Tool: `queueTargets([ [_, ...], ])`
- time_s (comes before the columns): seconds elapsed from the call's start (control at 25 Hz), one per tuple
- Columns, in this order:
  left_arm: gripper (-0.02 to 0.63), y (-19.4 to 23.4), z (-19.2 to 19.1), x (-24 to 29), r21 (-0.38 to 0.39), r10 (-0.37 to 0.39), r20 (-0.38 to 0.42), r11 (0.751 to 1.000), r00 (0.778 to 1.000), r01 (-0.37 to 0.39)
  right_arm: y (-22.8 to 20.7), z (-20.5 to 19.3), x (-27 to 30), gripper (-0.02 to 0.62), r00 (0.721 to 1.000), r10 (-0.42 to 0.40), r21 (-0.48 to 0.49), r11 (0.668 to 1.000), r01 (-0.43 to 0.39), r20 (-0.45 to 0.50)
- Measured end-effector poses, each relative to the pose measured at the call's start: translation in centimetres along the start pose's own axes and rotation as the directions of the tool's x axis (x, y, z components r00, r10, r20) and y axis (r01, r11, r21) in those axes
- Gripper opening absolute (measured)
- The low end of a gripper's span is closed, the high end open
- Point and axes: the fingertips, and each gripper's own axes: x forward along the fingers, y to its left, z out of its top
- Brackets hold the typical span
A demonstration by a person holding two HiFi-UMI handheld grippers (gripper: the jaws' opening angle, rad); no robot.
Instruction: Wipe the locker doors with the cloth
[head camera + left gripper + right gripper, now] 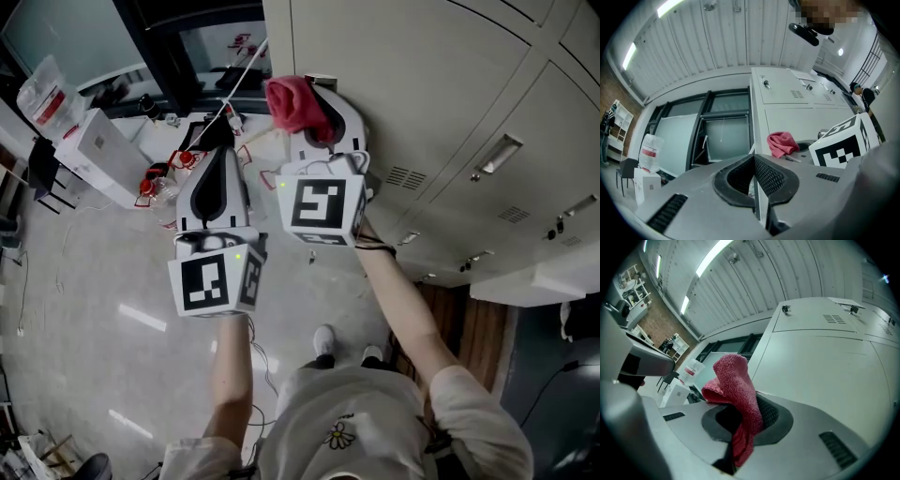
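A pink-red cloth [293, 103] is bunched in my right gripper [314, 117], which is shut on it. In the right gripper view the cloth [736, 390] sticks up from between the dark pads and drapes over them. The pale grey locker doors [422, 84] stand just right of the cloth; whether it touches the locker's corner edge I cannot tell. The same doors [820, 362] fill the right gripper view. My left gripper [221, 141] is held to the left of the right one, away from the lockers, shut with nothing between its pads [764, 176]. The left gripper view shows the cloth [782, 143] beside the locker doors [797, 112].
Metal handles [497, 155] and vent slots stick out on the doors. White boxes [94, 155], a plastic bag [42, 94] and cables lie on the floor at left. A dark-framed window [717, 131] runs left of the lockers. The person's shoes [323, 342] stand below.
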Motion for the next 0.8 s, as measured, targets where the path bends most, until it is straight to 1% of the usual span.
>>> queueTargets([
  [0.2, 0.015, -0.6, -0.1, 0.4, -0.006, -0.015, 0.001, 1.000, 1.000, 0.015, -1.9, 0.2, -1.0, 0.032, 0.999, -0.046, -0.002, 0.999, 0.046, 0.019],
  [0.56, 0.015, -3.5, 0.1, 0.9, -0.026, -0.062, 0.003, 0.998, 0.998, 0.062, -6.7, -0.6, -3.5, 0.032, 0.993, -0.122, -0.007, 0.992, 0.122, -0.002],
  [0.8, 0.015, -5.8, 0.5, 1.4, -0.036, -0.090, 0.012, 0.995, 0.996, 0.091, -11.5, -1.1, -6.4, 0.032, 0.980, -0.198, -0.038, 0.979, 0.198, -0.004],
])
